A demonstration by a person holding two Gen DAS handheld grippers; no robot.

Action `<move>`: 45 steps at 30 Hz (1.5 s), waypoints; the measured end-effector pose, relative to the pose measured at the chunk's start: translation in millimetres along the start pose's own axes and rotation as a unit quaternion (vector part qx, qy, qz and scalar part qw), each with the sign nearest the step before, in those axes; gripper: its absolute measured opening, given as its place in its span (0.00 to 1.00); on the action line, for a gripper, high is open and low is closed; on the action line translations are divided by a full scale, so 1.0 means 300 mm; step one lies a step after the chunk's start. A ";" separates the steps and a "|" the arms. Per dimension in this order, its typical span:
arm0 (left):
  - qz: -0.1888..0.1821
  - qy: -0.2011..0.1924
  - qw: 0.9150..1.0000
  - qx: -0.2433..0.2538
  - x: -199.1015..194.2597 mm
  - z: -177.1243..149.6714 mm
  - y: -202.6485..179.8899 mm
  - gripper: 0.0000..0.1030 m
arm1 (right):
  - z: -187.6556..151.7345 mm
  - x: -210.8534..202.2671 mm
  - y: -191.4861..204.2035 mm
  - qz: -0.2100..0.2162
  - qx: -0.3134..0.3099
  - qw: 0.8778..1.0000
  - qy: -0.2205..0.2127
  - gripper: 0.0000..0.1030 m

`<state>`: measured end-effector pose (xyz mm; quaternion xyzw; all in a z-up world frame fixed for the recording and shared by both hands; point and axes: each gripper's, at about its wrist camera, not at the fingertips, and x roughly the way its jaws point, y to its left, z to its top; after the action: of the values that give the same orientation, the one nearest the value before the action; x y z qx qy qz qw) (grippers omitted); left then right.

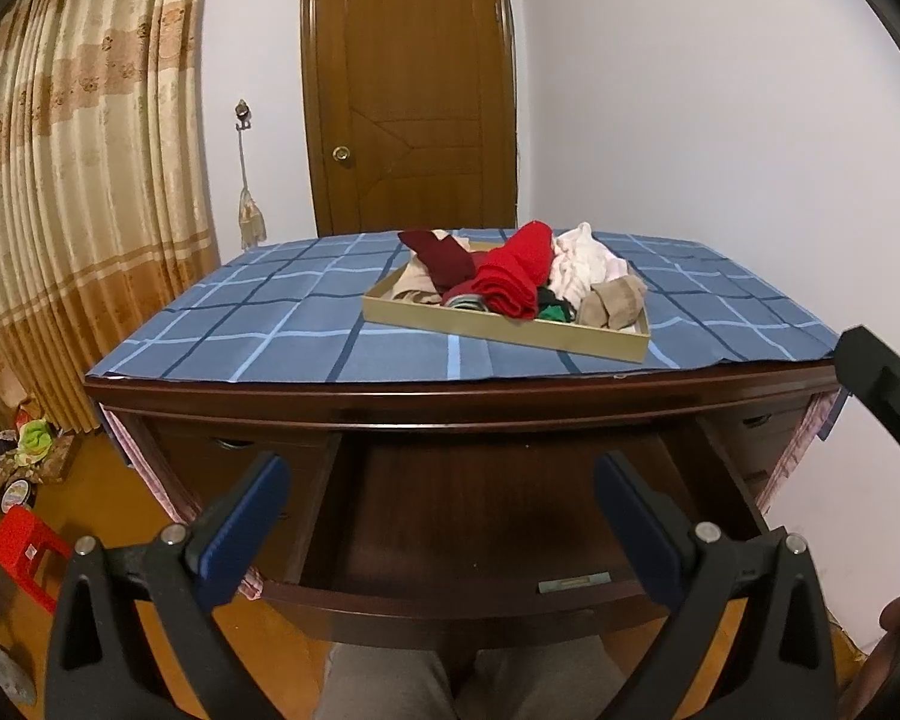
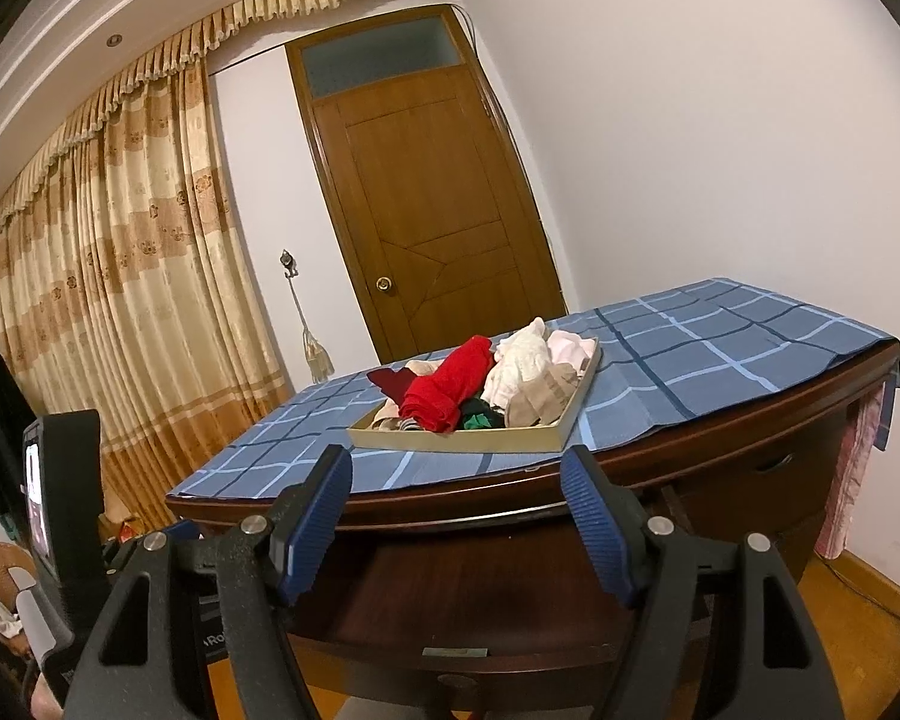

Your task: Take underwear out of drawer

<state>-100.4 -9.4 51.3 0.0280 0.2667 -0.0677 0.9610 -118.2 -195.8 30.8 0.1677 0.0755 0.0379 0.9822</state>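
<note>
The underwear [image 1: 513, 279] lies heaped in a shallow tan tray [image 1: 498, 330] on the bench [image 1: 270, 324], far beyond both claws and higher than them; the drawer [image 1: 480, 510] of dark wood stands pulled out just under the claws, and its floor shows bare, so, judging by this, the clothes are already out and nothing is left to lift; the left claw [image 1: 441, 516] hangs wide over the drawer's mouth with nothing between its blue ribbed pads; the right claw [image 2: 456, 522] also stands wide and empty, aimed nearly level at the bench's near edge; from the right view the tray sits straight ahead past that edge, from the left view ahead and slightly right, so the right hand seems the nearer one; the tray's long axis runs left to right, slightly skewed; the heap is soft and crumpled: a bright red knit roll on top, a dark red piece to its left, cream and pale pink folds at the right, a beige bundle and a green scrap at the near rim; a blue checked cloth [image 2: 720, 348], smooth and flat, covers the bench.
</note>
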 end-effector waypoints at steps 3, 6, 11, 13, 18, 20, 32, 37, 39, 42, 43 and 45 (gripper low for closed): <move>0.000 -0.001 1.000 0.000 -0.001 -0.002 0.000 1.00 | 0.002 0.000 0.002 0.000 0.000 1.000 -0.001 0.72; 0.001 -0.001 1.000 -0.001 -0.001 -0.002 0.003 1.00 | 0.002 -0.001 0.002 0.000 0.000 1.000 -0.001 0.72; 0.003 -0.002 1.000 -0.001 -0.003 -0.003 0.005 1.00 | 0.004 0.000 0.004 0.002 0.000 1.000 -0.001 0.72; 0.003 -0.002 1.000 -0.001 -0.004 -0.004 0.006 1.00 | 0.004 -0.001 0.003 0.002 -0.001 1.000 0.000 0.72; 0.003 -0.002 1.000 -0.001 -0.004 -0.004 0.005 1.00 | 0.006 -0.001 0.003 0.003 -0.001 1.000 0.000 0.72; 0.004 -0.002 1.000 -0.001 -0.004 -0.004 0.004 1.00 | 0.007 -0.001 0.002 0.004 -0.001 1.000 0.000 0.72; 0.003 -0.004 1.000 0.000 -0.008 -0.004 0.009 1.00 | 0.007 -0.001 0.003 0.004 -0.001 1.000 0.000 0.72; 0.001 -0.004 1.000 0.003 -0.010 -0.004 0.007 1.00 | 0.013 -0.004 0.000 0.004 0.000 1.000 -0.002 0.72; 0.001 -0.005 1.000 0.006 -0.014 -0.004 0.005 1.00 | 0.016 -0.006 0.000 0.004 -0.001 1.000 -0.003 0.72; 0.000 -0.004 1.000 0.008 -0.015 -0.004 0.002 1.00 | 0.017 -0.008 -0.001 0.004 0.000 1.000 -0.004 0.72; 0.000 -0.004 1.000 0.008 -0.016 -0.003 0.002 1.00 | 0.016 -0.009 0.000 0.004 0.000 1.000 -0.004 0.72; 0.002 -0.004 1.000 0.008 -0.014 -0.002 0.001 1.00 | 0.016 -0.009 0.001 0.004 -0.001 1.000 -0.004 0.72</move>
<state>-104.2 -8.5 53.0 0.0358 0.2622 -0.0683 0.9619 -120.1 -197.5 35.7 0.1673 0.0707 0.0410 0.9825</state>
